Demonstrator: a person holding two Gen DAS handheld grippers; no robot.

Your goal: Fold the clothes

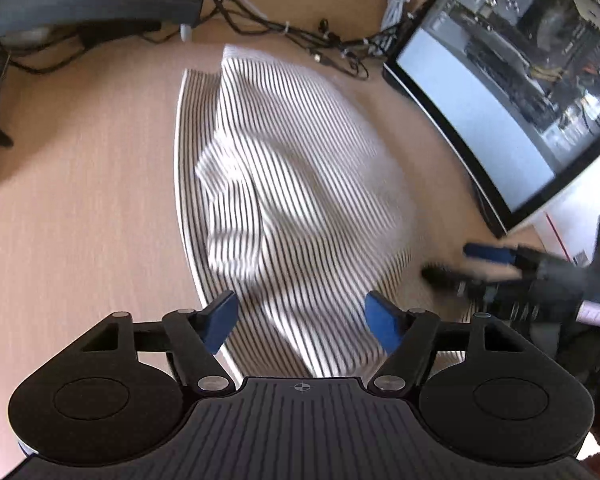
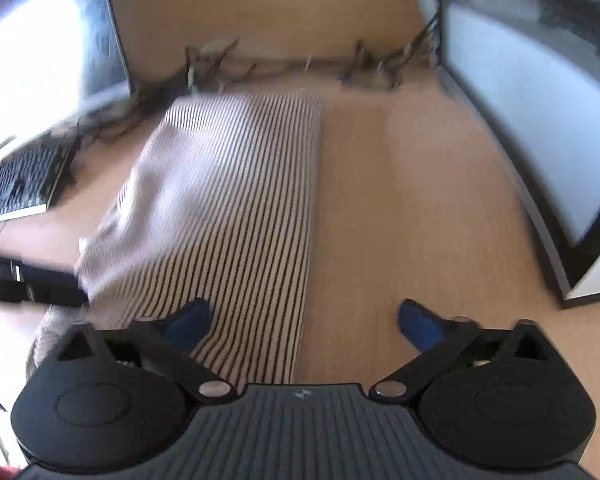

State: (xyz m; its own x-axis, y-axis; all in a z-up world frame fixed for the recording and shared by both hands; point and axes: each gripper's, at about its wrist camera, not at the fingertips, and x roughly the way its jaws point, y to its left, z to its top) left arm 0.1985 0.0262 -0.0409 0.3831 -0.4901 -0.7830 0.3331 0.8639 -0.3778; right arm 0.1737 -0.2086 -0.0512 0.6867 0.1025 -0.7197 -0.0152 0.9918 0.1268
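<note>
- The left gripper (image 1: 300, 322) hangs just above the near end of the striped garment (image 1: 284, 184), its blue fingers spread apart with nothing between them. The danger I judge here: if they close from this height they may pinch only the loose top layer, and the layer beneath would slide askew.
- The garment lies on the wooden surface (image 1: 80, 220), stretched away from the person as a long strip. A bunched, rumpled flap sits across its middle and left part in the left wrist view. Any further fold made over that lump would likely set crooked, because the cloth under it is not flat.
- In the right wrist view the strip's right edge runs straight and neat, while its left side rises in a blurred, lifted heap. The stripes are thin, dark on white, and the fabric looks soft and limp, so it should sag wherever it is not supported.
- The right gripper (image 2: 304, 324) is open too, one finger over the cloth's near right corner and the other over bare surface. A grab from here could miss the edge.
- Tangled cables (image 1: 300, 36) and a monitor (image 1: 500, 120) stand just beyond the far end; a swung fold could snag them.
</note>
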